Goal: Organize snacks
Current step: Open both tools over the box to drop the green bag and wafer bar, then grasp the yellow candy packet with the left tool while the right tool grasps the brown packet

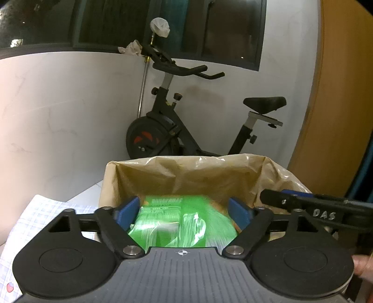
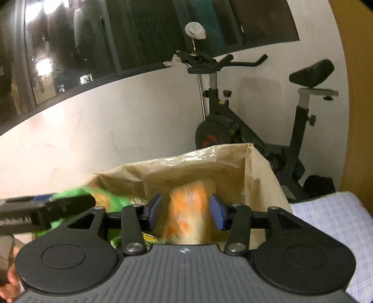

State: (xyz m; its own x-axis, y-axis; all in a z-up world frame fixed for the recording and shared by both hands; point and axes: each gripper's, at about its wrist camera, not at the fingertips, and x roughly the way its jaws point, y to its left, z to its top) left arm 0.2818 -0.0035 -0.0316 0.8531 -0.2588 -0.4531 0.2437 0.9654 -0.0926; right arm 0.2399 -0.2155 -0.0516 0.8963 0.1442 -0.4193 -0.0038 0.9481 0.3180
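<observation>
Snacks sit inside a brown paper bag (image 1: 186,172) lined with clear plastic: a green snack packet (image 1: 177,223) on the left side and an orange snack packet (image 2: 188,209) on the right, both blurred. The bag stands open-topped on a desk covered with a checked cloth (image 1: 46,209).

In the left wrist view, the left gripper (image 1: 186,214) hangs over the bag's mouth with its blue fingers (image 1: 128,212) spread wide; the green packet lies between and below them, and the pads do not press on it, so this gripper is released. In the right wrist view, the right gripper (image 2: 186,212) hangs over the orange packet, its blue fingers (image 2: 218,214) standing apart on either side of it with a gap visible on each side, so it too grips nothing. Each gripper shows in the other's view as a black bar coming in from the side, and a bit of a hand (image 1: 362,265) appears at the frame edge.

Behind the bag, a black exercise bike (image 1: 186,130) stands against a white wall (image 1: 58,116), under a dark window (image 1: 163,21). A yellow-brown panel (image 1: 342,93) rises on the right.
</observation>
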